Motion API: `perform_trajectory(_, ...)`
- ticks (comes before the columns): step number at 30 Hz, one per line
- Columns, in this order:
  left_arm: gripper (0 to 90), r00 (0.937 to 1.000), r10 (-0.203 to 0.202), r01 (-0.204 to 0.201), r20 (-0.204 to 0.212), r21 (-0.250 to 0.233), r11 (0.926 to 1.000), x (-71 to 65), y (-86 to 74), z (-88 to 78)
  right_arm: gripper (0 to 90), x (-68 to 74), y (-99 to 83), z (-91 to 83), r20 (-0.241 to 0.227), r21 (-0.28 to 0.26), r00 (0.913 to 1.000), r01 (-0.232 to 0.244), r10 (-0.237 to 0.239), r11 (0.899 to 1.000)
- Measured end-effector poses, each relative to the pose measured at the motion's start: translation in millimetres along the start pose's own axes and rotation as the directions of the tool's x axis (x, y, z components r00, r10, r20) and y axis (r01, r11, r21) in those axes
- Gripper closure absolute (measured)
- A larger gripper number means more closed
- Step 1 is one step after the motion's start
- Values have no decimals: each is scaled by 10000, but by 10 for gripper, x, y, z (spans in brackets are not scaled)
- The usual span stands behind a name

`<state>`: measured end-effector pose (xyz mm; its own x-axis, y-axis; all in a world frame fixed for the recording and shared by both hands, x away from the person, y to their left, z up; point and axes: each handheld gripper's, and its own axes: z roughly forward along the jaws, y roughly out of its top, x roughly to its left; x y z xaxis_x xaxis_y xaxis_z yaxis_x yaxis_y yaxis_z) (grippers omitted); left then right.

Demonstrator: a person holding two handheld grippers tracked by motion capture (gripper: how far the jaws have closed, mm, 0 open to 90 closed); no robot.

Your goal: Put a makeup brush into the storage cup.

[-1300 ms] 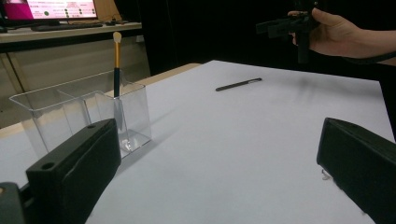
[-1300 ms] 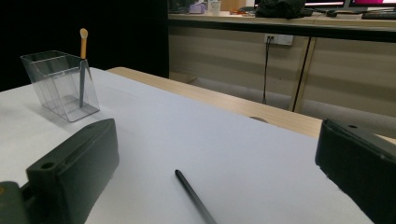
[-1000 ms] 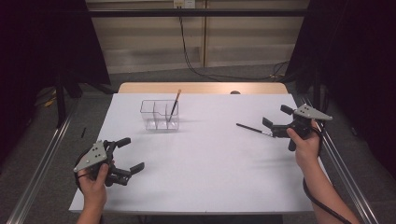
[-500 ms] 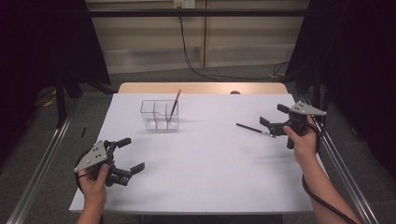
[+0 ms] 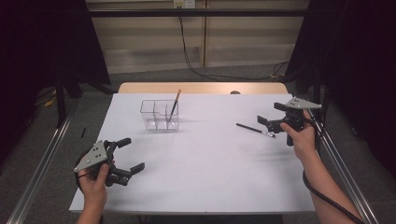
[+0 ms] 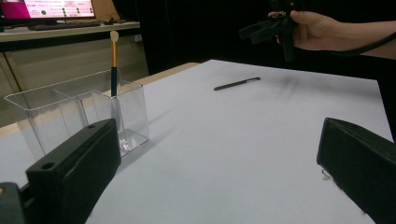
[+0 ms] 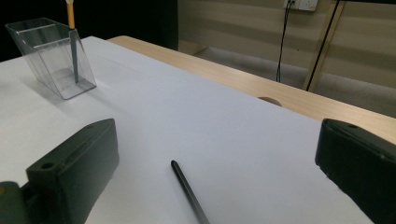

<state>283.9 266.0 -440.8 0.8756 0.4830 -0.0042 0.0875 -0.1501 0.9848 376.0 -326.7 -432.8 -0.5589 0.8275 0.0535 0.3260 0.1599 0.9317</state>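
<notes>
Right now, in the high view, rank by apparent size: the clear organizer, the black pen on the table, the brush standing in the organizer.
1. Clear organizer, clearly largest.
2. Black pen and brush: similar apparent length; the brush stands tilted and foreshortened, so I won't rank them.

High view: fixed above my side of the white table (image 5: pixel 205 168), facing forward and down, far enough to take in the whole top and both my forearms. Left gripper view: rides low on my left gripper (image 5: pixel 122 158), facing across the table toward the clear organiser (image 6: pixel 74 116), the black pen (image 6: pixel 237 83) and my right gripper (image 6: pixel 268 29) farther off. Right gripper view: close over the pen (image 7: pixel 189 191), facing the far edge; all three views share pen and organiser.
</notes>
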Motion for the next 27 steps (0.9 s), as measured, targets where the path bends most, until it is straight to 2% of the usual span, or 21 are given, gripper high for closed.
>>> perform_trajectory(3, 0, 10000, 73, -73, 20, 64, 10000, 2, 0, 0, 0, -20, 19, 29, -153, 438, 9999, -58, 65, 9990)
perform_trajectory(8, 0, 10000, 42, -42, 24, 36, 10000, -3, 3, 2, 0, -26, 31, 77, -117, 1051, 9998, 166, -155, 9943)
perform_trajectory(13, 0, 10000, 21, -21, 29, 31, 10000, 0, 1, 2, 0, -43, 38, 128, -212, 1785, 9997, 122, -85, 9839)
perform_trajectory(17, 0, 10000, 25, -26, 62, 62, 10000, 4, 1, 0, 0, -68, 38, 171, -202, 2568, 9994, 308, -265, 9660)
perform_trajectory(20, 0, 10000, 52, -52, 50, 95, 9999, 10, -2, -4, 0, -90, 37, 199, -238, 3066, 9996, 243, -179, 9515)
perform_trajectory(25, 0, 9999, 49, -50, 88, 145, 9999, 8, 0, 1, 0, -109, 28, 268, -129, 4157, 9996, 271, -239, 9091)
perform_trajectory(27, 0, 9999, 51, -53, 96, 140, 9999, 6, 2, 2, 0, -114, 38, 297, -139, 4381, 9998, 212, -169, 8987)
